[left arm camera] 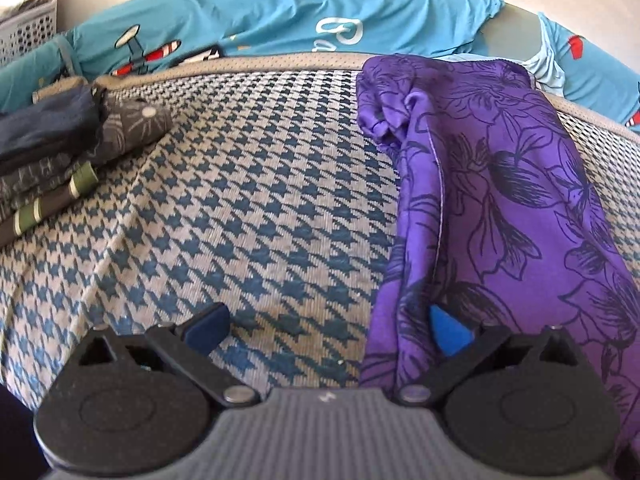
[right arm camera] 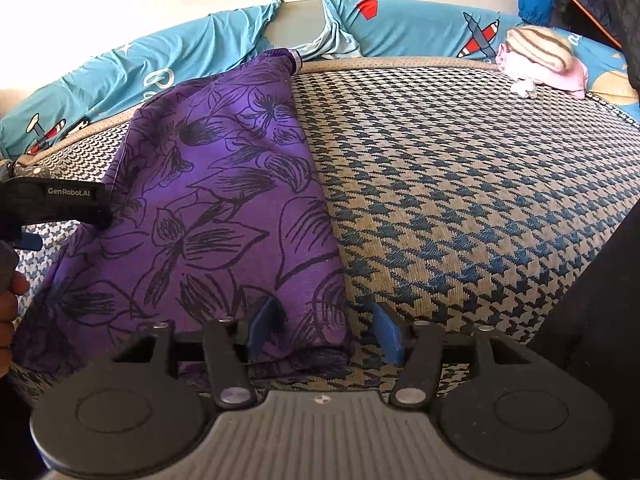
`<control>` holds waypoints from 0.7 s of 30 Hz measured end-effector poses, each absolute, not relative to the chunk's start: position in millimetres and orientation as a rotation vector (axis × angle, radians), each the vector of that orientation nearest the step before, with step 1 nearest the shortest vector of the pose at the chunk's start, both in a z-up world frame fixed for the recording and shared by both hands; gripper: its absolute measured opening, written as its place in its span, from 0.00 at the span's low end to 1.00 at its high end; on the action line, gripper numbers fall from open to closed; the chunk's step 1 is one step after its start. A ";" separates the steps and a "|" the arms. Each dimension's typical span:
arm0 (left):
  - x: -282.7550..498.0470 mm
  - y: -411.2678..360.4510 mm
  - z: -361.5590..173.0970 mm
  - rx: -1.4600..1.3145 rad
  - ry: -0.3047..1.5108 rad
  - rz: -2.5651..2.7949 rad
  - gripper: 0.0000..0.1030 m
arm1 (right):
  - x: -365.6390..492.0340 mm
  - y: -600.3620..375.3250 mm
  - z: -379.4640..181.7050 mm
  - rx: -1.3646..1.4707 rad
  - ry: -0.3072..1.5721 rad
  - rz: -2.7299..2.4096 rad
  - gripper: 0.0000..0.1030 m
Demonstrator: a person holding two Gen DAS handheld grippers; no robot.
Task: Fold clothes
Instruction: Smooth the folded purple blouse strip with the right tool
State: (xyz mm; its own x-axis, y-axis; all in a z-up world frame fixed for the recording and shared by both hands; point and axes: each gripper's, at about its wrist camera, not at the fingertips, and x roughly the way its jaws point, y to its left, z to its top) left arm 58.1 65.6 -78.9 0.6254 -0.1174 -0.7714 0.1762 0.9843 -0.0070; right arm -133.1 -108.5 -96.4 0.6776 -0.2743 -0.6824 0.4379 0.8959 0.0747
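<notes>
Purple floral garment [right arm camera: 224, 200] lies folded into a long strip on the houndstooth mat [right arm camera: 460, 200], running from the near edge up to the mat's beige far border [right arm camera: 400, 63], where its top end overlaps the border. Right gripper [right arm camera: 326, 326]: jaws apart at a middling width, straddling the garment's near right corner; left finger [right arm camera: 266, 322] rests on the cloth, right finger [right arm camera: 387, 332] stands on bare mat just beside the cloth edge; pads not pressing on the fabric. Left gripper [left arm camera: 328, 326]: jaws wide apart; left finger [left arm camera: 208, 326] over bare mat, right finger [left arm camera: 448, 328] partly tucked against the garment's left edge; nothing clamped. Left-wrist view: garment's left side is bunched and rolled near the top [left arm camera: 384, 108]. Open mat lies to the right of the garment in the right-wrist view, well clear up to a pink-and-striped bundle [right arm camera: 540, 64] at the far right corner. Left of the garment, bare mat extends to a stack of folded dark clothes [left arm camera: 60, 140]. Blue cartoon-print sheet [left arm camera: 280, 16] lies beyond the border.
</notes>
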 end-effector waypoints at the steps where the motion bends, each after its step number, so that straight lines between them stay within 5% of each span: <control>1: 57.7 65.4 -78.7 0.075 0.880 -0.168 1.00 | -133.0 -108.8 -96.5 0.241 0.724 -0.405 0.56; 21: 54.6 65.3 -79.8 0.103 0.883 -0.194 1.00 | -137.7 -114.9 -99.8 0.263 0.764 -0.428 0.73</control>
